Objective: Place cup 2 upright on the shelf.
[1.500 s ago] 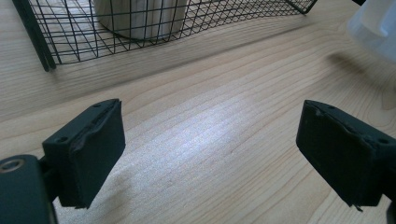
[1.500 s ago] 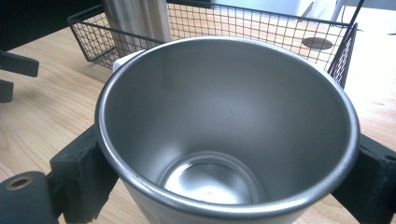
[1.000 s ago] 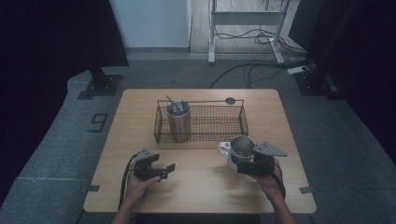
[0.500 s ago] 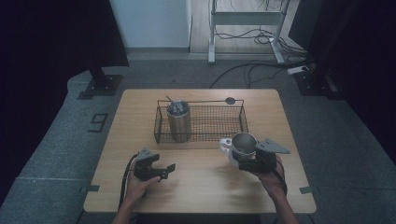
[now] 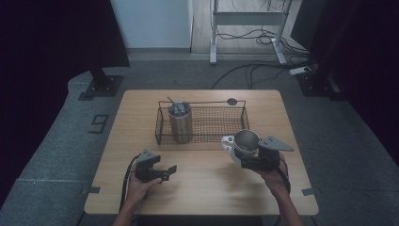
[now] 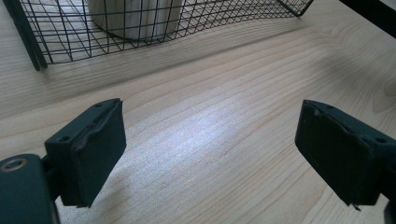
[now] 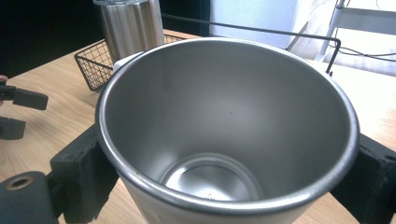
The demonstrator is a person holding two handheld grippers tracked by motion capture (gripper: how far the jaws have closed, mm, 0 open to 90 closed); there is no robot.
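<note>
Between the right tongs (image 7: 224, 186) sits the steel cup (image 7: 229, 126) (mouth up).

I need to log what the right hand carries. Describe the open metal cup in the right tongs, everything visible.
The open, tapered cup of brushed silver metal has a rolled rim, a flat round bottom and nothing inside. It stands about upright, mouth up, clamped between the black padded jaws of the right tongs, near the front right corner of the black wire basket. A white part shows at its left side; what it is, I cannot tell.
</note>
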